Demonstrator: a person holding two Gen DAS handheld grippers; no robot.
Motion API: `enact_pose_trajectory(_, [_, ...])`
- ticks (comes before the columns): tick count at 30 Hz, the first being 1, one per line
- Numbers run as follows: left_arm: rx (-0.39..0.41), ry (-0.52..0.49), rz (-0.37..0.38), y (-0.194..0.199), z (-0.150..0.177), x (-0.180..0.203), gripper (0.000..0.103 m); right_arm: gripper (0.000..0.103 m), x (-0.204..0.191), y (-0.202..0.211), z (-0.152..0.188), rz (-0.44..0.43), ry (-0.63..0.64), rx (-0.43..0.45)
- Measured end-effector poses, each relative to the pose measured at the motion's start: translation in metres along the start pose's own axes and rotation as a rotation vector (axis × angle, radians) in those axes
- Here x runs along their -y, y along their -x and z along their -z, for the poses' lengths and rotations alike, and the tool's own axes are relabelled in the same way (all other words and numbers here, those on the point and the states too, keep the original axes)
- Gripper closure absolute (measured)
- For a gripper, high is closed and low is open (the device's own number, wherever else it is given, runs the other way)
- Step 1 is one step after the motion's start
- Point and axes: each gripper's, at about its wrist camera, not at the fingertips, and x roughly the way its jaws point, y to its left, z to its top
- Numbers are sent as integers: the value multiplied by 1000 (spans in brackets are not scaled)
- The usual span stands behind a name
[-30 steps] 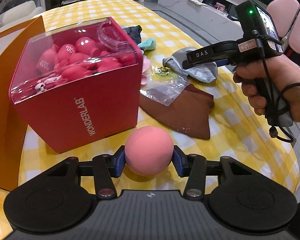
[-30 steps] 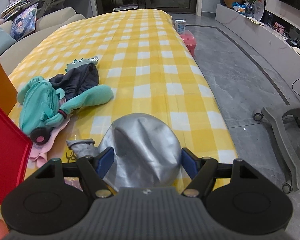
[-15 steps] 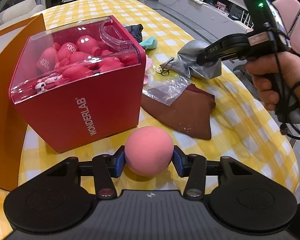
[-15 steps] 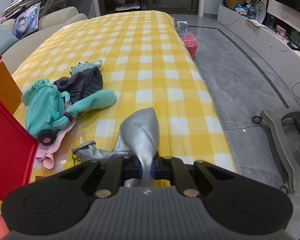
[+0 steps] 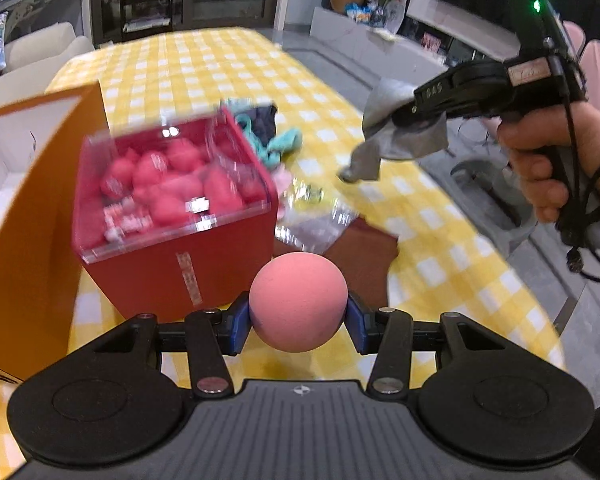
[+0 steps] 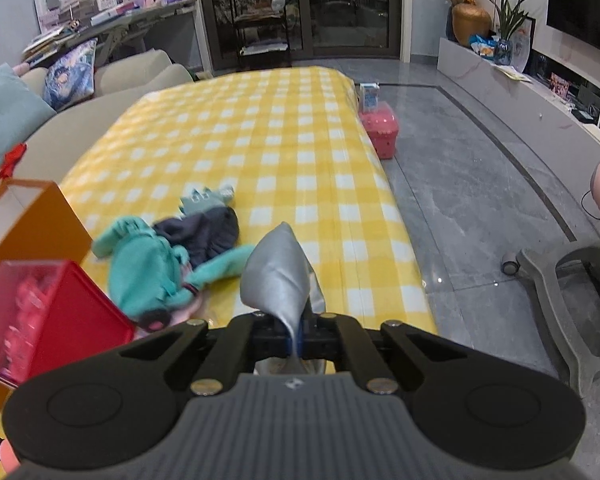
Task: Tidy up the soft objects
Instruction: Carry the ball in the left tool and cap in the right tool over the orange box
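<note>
The right gripper (image 6: 298, 334), now clamped on the silver cloth (image 6: 278, 272), has lifted it above the red box (image 5: 172, 224); the left gripper (image 5: 298, 318) still pinches the pink ball (image 5: 298, 300), so both items look ready for stowing.

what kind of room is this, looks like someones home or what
Most likely a home living room: a beige sofa with cushions, a long low grey media cabinet under a dark wall screen, and a potted plant beside a gold vase.
</note>
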Motion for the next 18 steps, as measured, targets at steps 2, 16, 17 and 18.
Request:
enact_pose_trajectory(2, [28,22,12,13,-8,-3,48,103,-5,11,-8,-8,-2,15])
enact_pose_trajectory(16, [181,206,-101,91,-69,-100,48,103,-101,70,-52,-139,90,114])
enact_pose_trajectory(17, [182,234,-108,90,-71,-111,48,103,-110,72,-54,-155,98,115])
enact_pose_trajectory(18, [181,256,-116,89,-73,-120,48,103,-119,73,-56,-170,106,116])
